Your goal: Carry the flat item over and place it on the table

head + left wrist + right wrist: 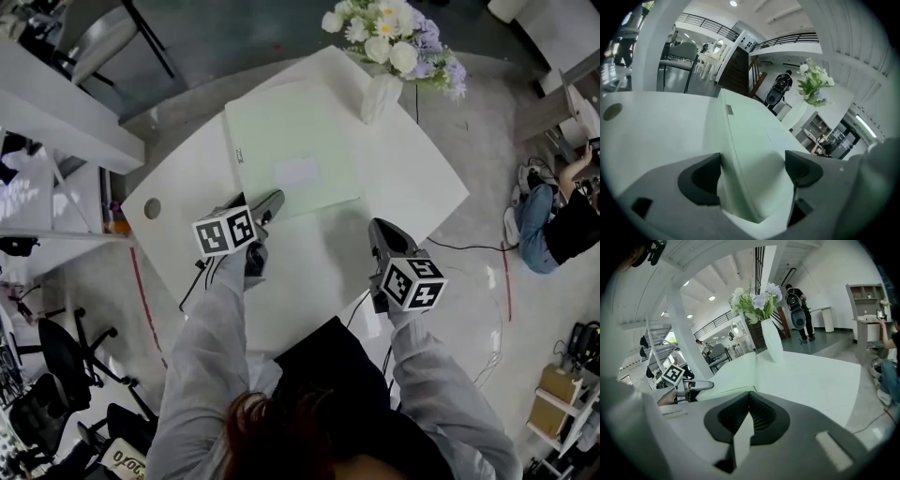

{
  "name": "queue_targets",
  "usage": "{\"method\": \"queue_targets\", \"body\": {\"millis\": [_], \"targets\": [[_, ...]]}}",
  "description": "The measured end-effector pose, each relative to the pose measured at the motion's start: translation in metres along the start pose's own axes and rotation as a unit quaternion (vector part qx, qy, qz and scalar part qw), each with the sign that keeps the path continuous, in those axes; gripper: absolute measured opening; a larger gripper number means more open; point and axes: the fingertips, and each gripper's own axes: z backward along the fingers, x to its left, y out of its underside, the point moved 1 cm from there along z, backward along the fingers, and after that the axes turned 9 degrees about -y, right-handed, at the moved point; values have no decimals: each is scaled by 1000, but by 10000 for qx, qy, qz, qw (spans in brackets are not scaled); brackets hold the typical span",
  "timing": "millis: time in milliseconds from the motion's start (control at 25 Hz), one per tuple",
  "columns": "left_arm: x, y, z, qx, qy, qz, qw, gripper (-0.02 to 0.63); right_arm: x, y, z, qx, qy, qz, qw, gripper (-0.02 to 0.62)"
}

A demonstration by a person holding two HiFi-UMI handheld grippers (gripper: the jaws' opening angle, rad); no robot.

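The flat item's (300, 150) near-left corner lies between the left gripper's (272, 202) spread fingers (not pinched). The right gripper's (380, 230) fingers are closed, empty, just near of its near edge.

Open office-like hall, black swivel chairs (66, 361) left of the left gripper (265, 208), railed mezzanine (787, 40) and dark stairs (736, 70) ahead of it.

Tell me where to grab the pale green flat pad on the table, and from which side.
Grip the near left corner, coming in low from the near side. The flat pad lies thin and flat, so probably only an edge fits between jaws; the left gripper, jaws open, straddles that corner.
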Motion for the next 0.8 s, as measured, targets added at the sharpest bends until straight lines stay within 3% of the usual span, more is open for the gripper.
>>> {"method": "queue_targets", "body": {"millis": [320, 800], "targets": [[-5, 0, 20, -348, -105, -296, 9989, 402, 14, 2, 16, -174, -5, 30, 9998, 9], [-26, 5, 112, -878, 556, -395, 9938, 402, 64, 3, 39, -415, -109, 200, 9989, 9]]}}
